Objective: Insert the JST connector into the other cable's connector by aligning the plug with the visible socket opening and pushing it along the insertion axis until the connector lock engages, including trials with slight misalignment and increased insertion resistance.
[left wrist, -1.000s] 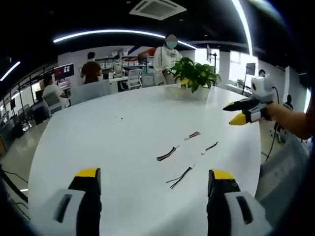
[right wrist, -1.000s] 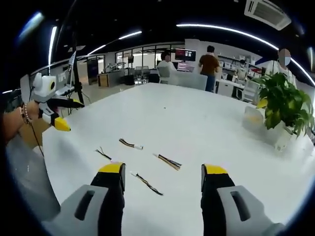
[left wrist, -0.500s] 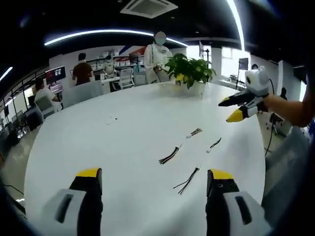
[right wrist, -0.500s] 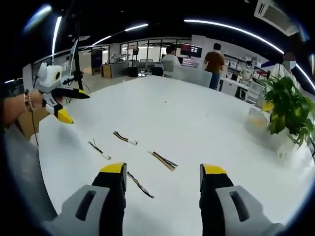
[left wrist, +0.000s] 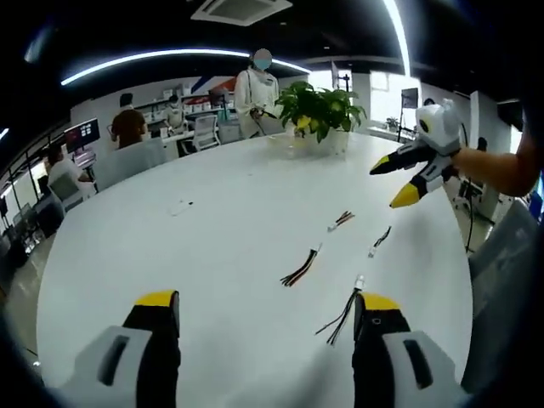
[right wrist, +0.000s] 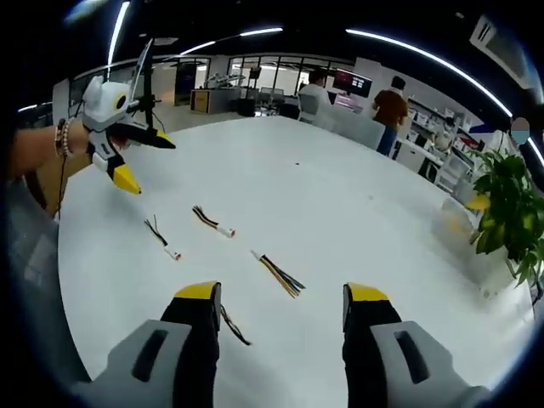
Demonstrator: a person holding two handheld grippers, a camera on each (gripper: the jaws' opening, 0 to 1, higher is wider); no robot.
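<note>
Both claws are spread wide and hold nothing. Four cables lie on the white table (left wrist: pixel 212 255). The near cable (left wrist: pixel 342 310) sits at 1 o'clock from the left claw (left wrist: pixel 263 310). The right claw (right wrist: pixel 279 299) should drop slowly and pinch just behind a plug (right wrist: pixel 225 231).

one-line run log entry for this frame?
phase: approach | left gripper: open, empty | right gripper: open, empty | cables: four, apart on white table | mating: not started

No legible text, labels or nos. anywhere; wall screens too blurred.
</note>
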